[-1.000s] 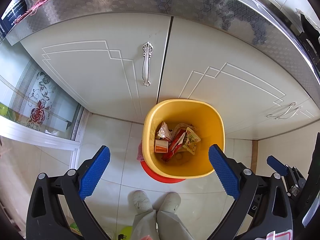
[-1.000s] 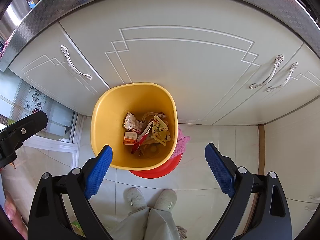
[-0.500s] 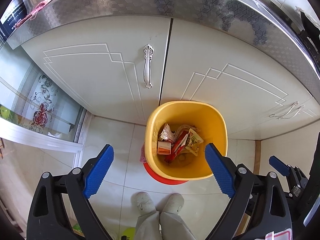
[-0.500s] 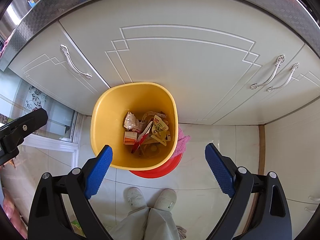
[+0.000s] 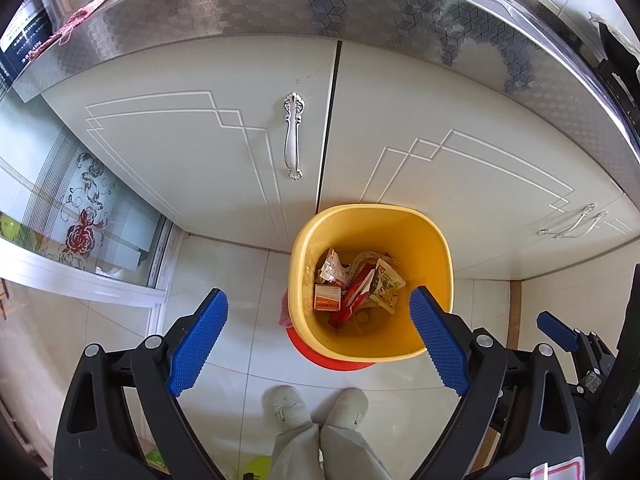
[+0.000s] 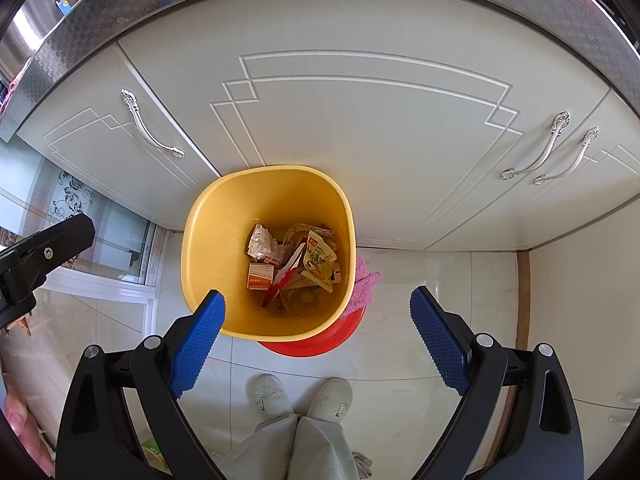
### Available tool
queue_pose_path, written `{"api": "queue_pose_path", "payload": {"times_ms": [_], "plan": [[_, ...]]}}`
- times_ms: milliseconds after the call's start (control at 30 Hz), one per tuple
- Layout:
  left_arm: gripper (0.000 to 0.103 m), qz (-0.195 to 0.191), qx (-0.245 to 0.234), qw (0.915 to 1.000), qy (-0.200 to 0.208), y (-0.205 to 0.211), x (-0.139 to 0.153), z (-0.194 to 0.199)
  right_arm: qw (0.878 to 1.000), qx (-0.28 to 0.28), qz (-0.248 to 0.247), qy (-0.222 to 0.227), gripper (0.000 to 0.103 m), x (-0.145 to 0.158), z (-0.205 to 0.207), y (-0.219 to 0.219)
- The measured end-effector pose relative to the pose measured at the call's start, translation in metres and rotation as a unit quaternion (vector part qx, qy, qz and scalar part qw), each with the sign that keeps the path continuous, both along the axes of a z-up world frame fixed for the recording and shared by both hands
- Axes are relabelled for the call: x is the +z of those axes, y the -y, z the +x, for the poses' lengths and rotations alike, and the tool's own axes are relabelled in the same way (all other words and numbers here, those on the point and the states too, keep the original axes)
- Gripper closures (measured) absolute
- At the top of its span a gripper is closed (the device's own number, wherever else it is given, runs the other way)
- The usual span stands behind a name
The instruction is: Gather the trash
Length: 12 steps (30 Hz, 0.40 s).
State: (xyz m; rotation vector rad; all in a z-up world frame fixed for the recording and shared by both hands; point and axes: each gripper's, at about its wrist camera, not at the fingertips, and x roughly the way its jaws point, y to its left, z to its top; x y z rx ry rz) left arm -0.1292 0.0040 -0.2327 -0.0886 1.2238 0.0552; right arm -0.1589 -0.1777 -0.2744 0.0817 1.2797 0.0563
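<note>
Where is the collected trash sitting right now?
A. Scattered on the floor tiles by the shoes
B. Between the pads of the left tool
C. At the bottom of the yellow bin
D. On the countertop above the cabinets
C: the wrappers and small orange box lie at the bottom of the yellow bin, while the left tool and right tool both gape empty above it.

Both wrist cameras look steeply down from above, sharing the yellow bin (image 5: 372,216) (image 6: 268,176) and cabinet doors (image 5: 224,152) (image 6: 360,136).

I see the bin (image 5: 372,280) before the cabinet doors (image 5: 224,148). Wrappers (image 5: 356,284) lie in it. My shoes (image 5: 316,404) stand near it.
</note>
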Motion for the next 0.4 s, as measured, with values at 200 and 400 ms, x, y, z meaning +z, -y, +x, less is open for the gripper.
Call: {"api": "queue_pose_path", "payload": {"times_ms": [200, 400], "plan": [[0.009, -0.01, -0.001, 0.9999, -0.006, -0.0006, -0.0025, 0.0005, 1.0, 0.001, -0.001, 0.0, 0.01, 0.0001, 0.0002, -0.0008], [0.009, -0.013, 0.003, 0.9999, -0.007, -0.0024, -0.0034, -0.0003, 1.0, 0.001, 0.001, 0.0, 0.01, 0.0002, 0.0002, -0.0007]]}}
